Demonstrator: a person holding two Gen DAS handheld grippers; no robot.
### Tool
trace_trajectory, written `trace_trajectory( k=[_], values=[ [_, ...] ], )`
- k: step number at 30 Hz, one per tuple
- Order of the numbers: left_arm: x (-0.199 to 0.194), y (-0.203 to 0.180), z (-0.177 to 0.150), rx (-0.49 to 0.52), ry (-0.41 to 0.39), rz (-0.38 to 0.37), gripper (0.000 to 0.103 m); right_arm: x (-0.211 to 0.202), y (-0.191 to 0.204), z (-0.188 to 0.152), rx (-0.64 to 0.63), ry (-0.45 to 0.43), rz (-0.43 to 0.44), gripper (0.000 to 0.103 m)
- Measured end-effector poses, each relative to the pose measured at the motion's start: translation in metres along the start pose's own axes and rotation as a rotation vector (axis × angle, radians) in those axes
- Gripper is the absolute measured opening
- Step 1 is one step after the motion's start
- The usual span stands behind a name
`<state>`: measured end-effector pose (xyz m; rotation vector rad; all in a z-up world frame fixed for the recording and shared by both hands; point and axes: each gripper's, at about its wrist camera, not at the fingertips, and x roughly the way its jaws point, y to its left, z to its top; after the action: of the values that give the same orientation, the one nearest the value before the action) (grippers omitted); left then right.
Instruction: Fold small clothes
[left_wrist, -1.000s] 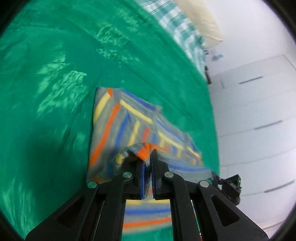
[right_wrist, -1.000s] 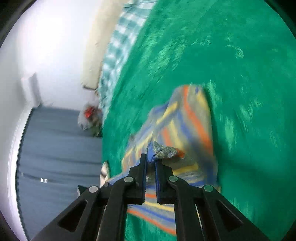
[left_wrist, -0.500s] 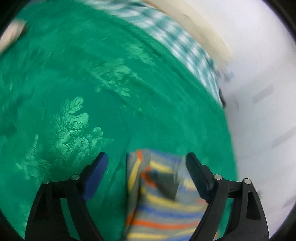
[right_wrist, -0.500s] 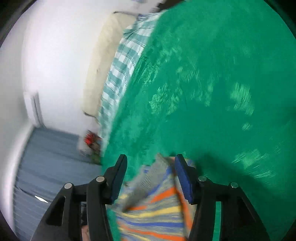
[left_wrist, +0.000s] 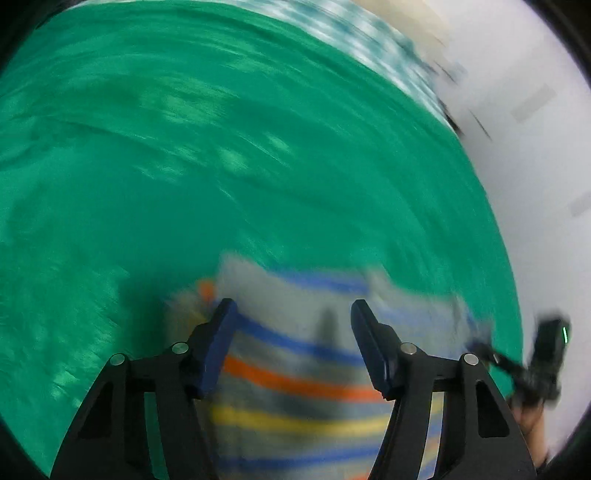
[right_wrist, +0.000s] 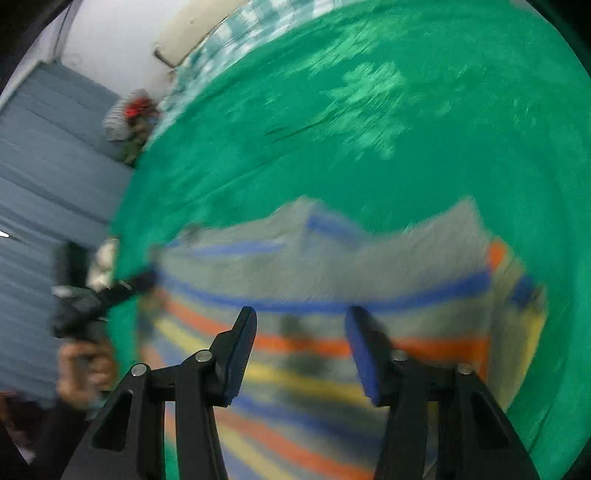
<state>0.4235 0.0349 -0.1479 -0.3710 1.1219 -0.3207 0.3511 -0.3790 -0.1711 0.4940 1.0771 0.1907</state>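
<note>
Both grippers have let go. A second ago each pinched a raised edge of the small grey knitted garment with blue, orange and yellow stripes (left_wrist: 295, 373); now the left gripper (left_wrist: 291, 345) and the right gripper (right_wrist: 299, 350) hang above it with jaws spread wide and nothing between them.

The garment lies on the green patterned bedspread (left_wrist: 184, 166), directly below both sets of jaws, its far edge toward the checked teal-and-white bedding (right_wrist: 236, 33). In the right wrist view a grey upper layer lies over the striped part, so a fold appears laid.

Both views are motion-blurred, so edge alignment cannot be judged. Probably this fold is done, with a further fold or smoothing to follow.
</note>
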Motion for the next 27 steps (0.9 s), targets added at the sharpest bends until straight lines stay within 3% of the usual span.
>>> trace_trajectory(
  k=[3, 5, 9, 11, 13, 15, 17, 21, 24, 27],
  values=[
    [-0.027, 0.003, 0.000, 0.002, -0.071, -0.015, 0.066, -0.037, -0.004, 0.002, 0.048, -0.155, 0.018, 0.043],
    [-0.053, -0.008, -0.016, 0.099, -0.111, -0.034, 0.067, -0.058, 0.005, -0.008, -0.022, -0.165, 0.054, 0.043],
    [-0.077, -0.046, -0.085, 0.353, -0.068, -0.100, 0.074, -0.062, 0.031, -0.055, -0.218, -0.011, 0.057, 0.043],
    [-0.069, -0.053, -0.129, 0.463, 0.008, -0.062, 0.074, -0.050, 0.033, -0.094, -0.296, 0.104, 0.028, 0.042],
    [-0.054, -0.049, -0.162, 0.523, 0.088, 0.020, 0.071, -0.038, 0.024, -0.139, -0.359, 0.223, -0.089, 0.041],
    [-0.059, -0.039, -0.183, 0.504, 0.102, 0.049, 0.069, -0.046, 0.014, -0.166, -0.370, 0.226, -0.121, 0.039],
    [-0.073, -0.034, -0.187, 0.443, 0.072, 0.020, 0.069, -0.060, 0.014, -0.170, -0.333, 0.215, -0.139, 0.038],
    [-0.095, -0.053, -0.192, 0.414, -0.031, -0.035, 0.083, -0.099, 0.034, -0.159, -0.335, 0.082, -0.104, 0.038],
    [-0.075, -0.082, -0.200, 0.422, -0.036, -0.055, 0.084, -0.088, 0.052, -0.145, -0.337, 0.053, -0.066, 0.038],
    [-0.046, -0.104, -0.226, 0.507, 0.015, 0.006, 0.084, -0.060, 0.044, -0.142, -0.288, 0.107, -0.083, 0.038]
  ],
)
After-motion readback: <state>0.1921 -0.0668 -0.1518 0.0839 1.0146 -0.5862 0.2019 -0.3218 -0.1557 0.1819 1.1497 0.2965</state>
